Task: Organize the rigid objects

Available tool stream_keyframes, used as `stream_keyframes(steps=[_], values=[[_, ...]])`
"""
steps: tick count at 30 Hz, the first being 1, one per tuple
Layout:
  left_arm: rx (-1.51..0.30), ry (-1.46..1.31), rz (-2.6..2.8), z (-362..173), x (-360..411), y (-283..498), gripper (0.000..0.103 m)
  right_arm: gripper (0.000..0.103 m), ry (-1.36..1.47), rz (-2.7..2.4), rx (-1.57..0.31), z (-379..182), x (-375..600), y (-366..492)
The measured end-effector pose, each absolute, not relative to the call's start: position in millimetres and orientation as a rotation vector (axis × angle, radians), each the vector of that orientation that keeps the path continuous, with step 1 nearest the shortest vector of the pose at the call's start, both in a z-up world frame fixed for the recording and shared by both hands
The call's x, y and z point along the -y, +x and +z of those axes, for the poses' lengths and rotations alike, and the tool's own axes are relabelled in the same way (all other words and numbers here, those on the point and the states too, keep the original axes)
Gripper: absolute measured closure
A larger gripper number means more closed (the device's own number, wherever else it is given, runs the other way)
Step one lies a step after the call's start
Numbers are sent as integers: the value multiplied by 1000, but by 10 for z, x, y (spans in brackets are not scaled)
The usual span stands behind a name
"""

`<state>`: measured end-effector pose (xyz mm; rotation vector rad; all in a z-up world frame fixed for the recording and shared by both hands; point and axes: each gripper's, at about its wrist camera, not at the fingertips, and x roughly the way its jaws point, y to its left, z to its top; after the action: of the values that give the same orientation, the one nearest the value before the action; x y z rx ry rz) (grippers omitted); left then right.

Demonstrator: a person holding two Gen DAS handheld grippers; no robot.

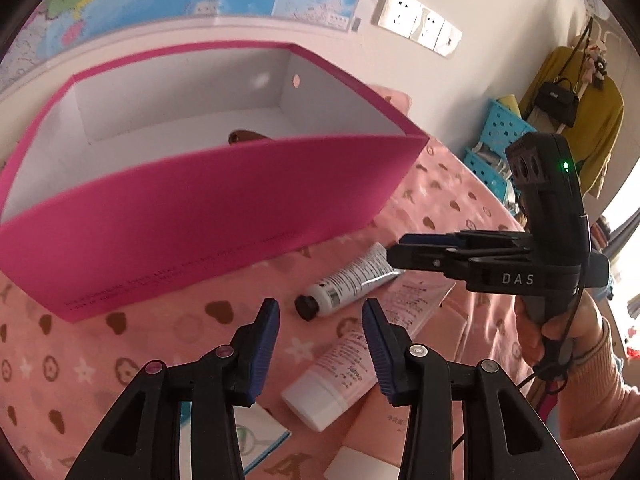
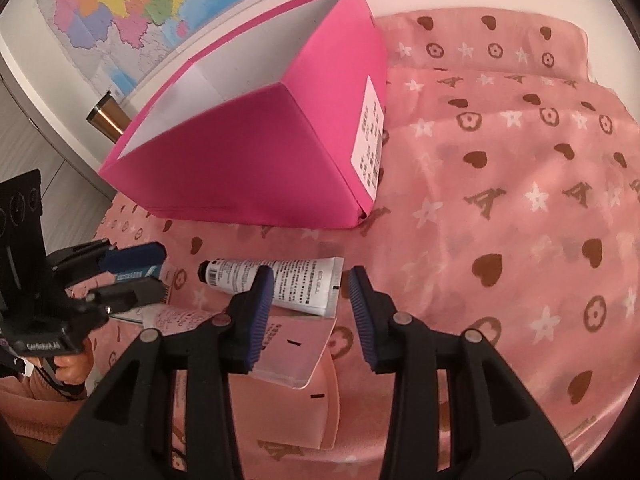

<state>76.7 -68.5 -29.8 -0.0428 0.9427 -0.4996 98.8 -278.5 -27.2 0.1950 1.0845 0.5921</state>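
Both grippers, left (image 1: 320,320) and right (image 2: 310,290), hover with fingers parted and empty over tubes on a pink bedspread (image 2: 500,160), where the white tube (image 2: 276,284) could roll from a pinch, the pink tube (image 1: 340,364) crowding it, the pink box (image 1: 200,216) just beyond.

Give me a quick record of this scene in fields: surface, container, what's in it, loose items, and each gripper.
surface: pink patterned cloth
container: magenta box, open top, standing on the cloth
inside box: one brown item, mostly hidden by the near wall
loose items: white tube with black cap; pink tube with white cap; both lying in front of the box
left gripper: open, nothing held, above the pink tube
right gripper: open, nothing held, above the white tube
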Motion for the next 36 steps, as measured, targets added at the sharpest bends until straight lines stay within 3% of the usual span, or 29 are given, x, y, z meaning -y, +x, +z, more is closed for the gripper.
stream_keyframes(steps=[11,36], values=[[-995,-63,-541,-416,777,829,67,62,204,588,-1092,-339,2746,997],[-990,-70,-542,-369,796,830,66,56,216,608,-1030,-175,2739,863]])
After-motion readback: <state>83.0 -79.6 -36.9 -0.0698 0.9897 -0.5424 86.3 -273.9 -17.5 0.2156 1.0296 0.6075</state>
